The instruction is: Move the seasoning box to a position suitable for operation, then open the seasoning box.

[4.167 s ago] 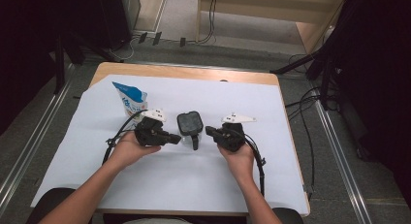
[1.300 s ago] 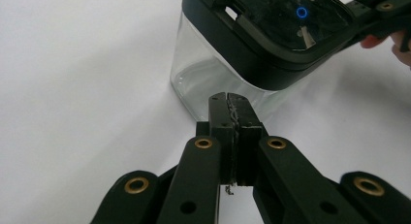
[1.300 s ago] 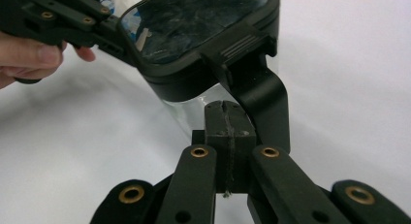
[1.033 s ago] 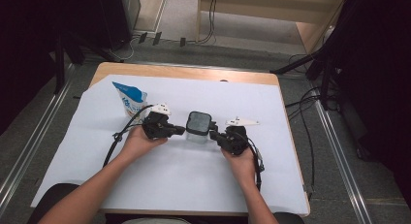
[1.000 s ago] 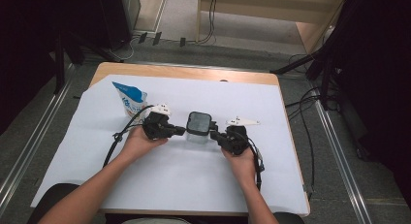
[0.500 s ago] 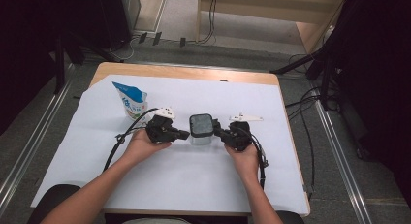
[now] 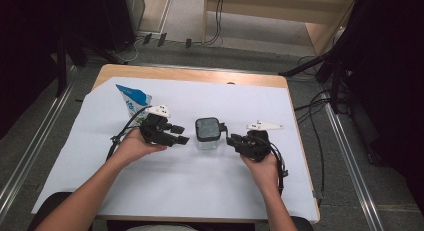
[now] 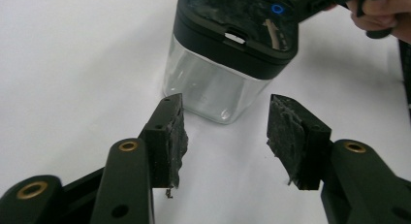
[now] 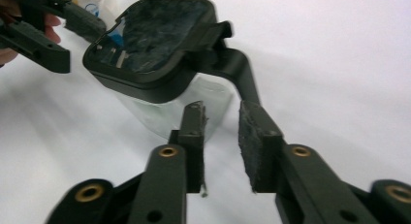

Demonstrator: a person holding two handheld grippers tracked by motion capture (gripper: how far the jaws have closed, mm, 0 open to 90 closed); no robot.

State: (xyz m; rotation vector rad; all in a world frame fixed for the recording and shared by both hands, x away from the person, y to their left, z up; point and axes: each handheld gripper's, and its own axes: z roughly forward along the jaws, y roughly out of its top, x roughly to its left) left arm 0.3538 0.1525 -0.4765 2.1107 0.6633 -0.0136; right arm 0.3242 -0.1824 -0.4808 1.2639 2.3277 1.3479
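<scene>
High view: the clear jar (image 7: 208, 136) with its black lid (image 7: 207, 127) sits mid-frame on the white surface (image 7: 150, 191), between the left gripper (image 7: 181, 139) and right gripper (image 7: 231, 140); both have just been opening, nothing clamped.

Left gripper view: jaws apart, jar upper centre just past the pads (image 8: 177, 136).

Right gripper view: jaws slightly apart, the lid's latch arm (image 9: 240, 71) just beyond them. A stray nudge there could tip the light jar, I reckon.

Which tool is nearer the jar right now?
Right, narrowly. The right tool sits just off the jar, beside the lid's handle; the left tool is across from it with a slightly wider gap. Neither holds it.
</scene>
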